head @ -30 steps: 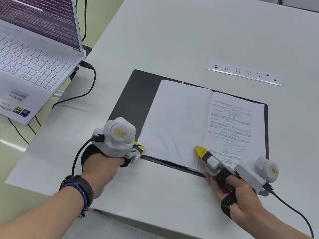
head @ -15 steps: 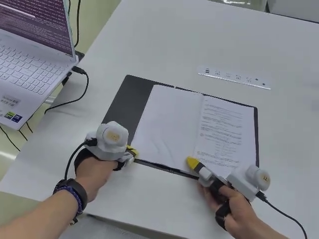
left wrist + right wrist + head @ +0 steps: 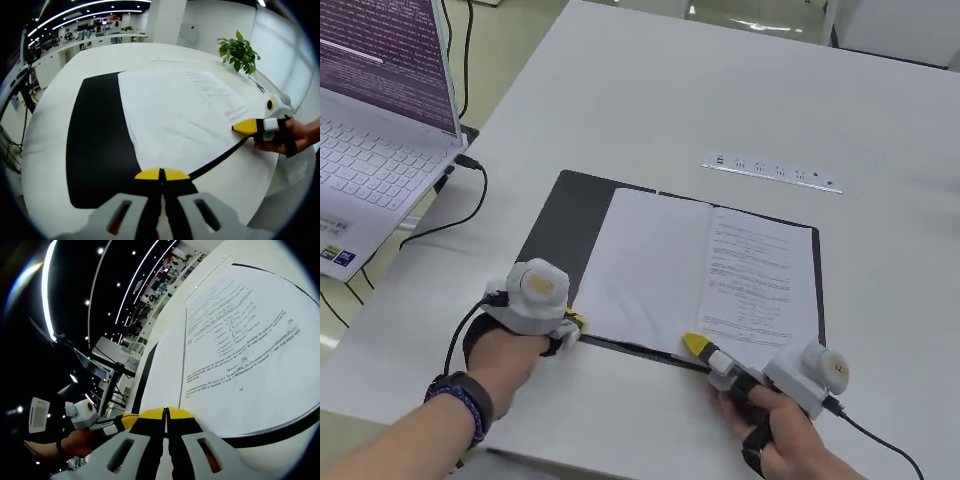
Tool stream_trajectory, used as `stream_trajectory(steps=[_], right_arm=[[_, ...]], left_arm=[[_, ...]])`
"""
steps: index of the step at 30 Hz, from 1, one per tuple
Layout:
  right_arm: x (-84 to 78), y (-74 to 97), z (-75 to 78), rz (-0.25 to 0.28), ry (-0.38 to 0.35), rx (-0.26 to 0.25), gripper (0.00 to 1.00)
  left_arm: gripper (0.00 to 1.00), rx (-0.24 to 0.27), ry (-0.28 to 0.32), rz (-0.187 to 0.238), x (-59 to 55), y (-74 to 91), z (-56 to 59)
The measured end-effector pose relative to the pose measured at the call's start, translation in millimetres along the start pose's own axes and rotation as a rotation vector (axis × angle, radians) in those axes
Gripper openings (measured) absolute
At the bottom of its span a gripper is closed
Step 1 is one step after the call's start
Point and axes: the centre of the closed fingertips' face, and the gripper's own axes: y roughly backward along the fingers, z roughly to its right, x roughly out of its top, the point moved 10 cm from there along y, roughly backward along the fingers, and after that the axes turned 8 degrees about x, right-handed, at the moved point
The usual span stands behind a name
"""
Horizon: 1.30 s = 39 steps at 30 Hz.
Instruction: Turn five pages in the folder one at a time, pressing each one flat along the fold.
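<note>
Pressing with the right gripper (image 3: 696, 345), jaws clenched on nothing, tip at the near end of the fold of the folder (image 3: 565, 215), open flat on the table (image 3: 670, 90); steadying with the left gripper (image 3: 575, 320), clenched empty too, at the black cover's near edge. Looks like the flattening step; ahead, sliding up the fold, then opening to pinch the printed page (image 3: 760, 280). Laptop (image 3: 370, 120) off left, socket strip (image 3: 770, 172) beyond, both well apart, nothing blocking.
</note>
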Motion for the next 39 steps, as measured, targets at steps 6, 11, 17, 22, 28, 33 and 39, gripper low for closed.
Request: stream_trajectory(steps=[6,11,17,22,28,33,39], right_arm=[[10.8,13.0,-5.1,0.054,0.005,-0.015,0.09],[23.8,31.4,-6.7,0.063,0.075,-0.049,0.17],[36.5,54.6,-6.4,0.080,0.142,-0.087,0.26],[45.5,75.0,-4.6,0.094,0.178,-0.110,0.29],[56.0,96.9,-3.3,0.094,0.238,-0.142,0.32],[60.5,106.4,-8.1,0.042,0.341,-0.152,0.36],[63.5,115.2,-18.8,0.024,0.428,-0.154,0.39]], left_arm=[[0.07,-0.021,0.033,-0.008,5.4,8.0,9.2],[0.14,-0.045,-0.002,0.038,15.0,20.4,18.4],[0.21,-0.065,-0.025,0.069,20.6,33.8,24.3],[0.25,-0.064,-0.042,0.087,22.9,45.6,24.6],[0.29,-0.057,-0.065,0.108,25.8,59.7,23.5],[0.33,-0.063,-0.055,0.129,28.7,69.8,23.5],[0.36,-0.053,-0.077,0.164,33.3,82.4,21.7]])
